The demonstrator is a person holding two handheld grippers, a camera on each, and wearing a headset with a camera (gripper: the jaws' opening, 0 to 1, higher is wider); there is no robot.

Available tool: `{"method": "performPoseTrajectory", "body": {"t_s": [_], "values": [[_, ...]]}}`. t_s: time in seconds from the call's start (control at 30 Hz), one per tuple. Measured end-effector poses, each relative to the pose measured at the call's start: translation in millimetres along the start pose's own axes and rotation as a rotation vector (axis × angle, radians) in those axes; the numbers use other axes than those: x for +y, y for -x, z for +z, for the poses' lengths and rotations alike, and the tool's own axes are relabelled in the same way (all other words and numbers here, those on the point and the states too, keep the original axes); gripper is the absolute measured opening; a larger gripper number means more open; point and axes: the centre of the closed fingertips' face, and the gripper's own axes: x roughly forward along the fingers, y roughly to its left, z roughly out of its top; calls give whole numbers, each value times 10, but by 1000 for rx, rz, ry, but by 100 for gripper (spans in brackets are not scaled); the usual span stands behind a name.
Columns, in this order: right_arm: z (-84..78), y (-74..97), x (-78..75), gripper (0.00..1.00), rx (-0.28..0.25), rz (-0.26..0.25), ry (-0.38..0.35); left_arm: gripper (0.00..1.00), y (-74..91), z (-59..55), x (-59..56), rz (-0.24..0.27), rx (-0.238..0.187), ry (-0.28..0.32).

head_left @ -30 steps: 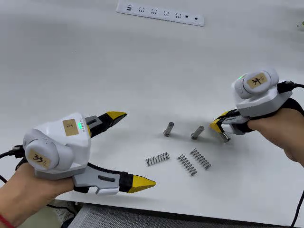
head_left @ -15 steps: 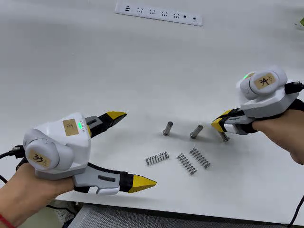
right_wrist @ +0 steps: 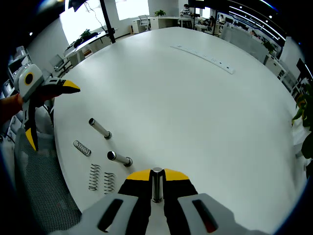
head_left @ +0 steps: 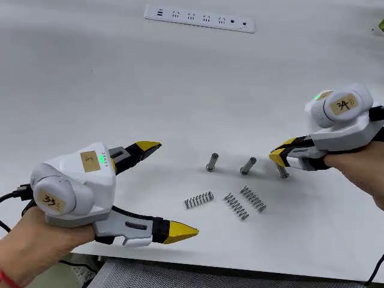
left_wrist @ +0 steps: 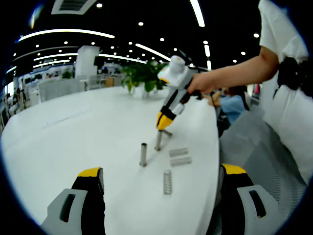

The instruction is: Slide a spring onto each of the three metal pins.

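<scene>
**Right gripper (head_left: 277, 158) pinches one pin (head_left: 281, 171), left gripper (head_left: 173, 187) spread wide**

The white table (head_left: 180, 84) has much free room on all sides of the parts; its front edge runs just under the left gripper. A power strip (head_left: 200, 18) lies far behind. Two other pins (head_left: 212, 162) stand upright between the grippers, and three springs (head_left: 236, 206) lie just before them.

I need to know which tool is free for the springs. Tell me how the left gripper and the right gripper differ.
The left gripper has its jaws spread wide; the right gripper has its jaws shut. The left gripper holds nothing; the right gripper clamps a metal pin. Both have yellow-tipped jaws and white bodies.
</scene>
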Motion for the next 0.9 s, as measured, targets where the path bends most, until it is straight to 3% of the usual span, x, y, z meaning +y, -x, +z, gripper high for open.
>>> {"method": "performPoseTrajectory", "body": {"t_s": [0.9], "values": [[-57,183,23,9,-90,-12,-19,100,-27,23,-67,-13,25,-16]]}}
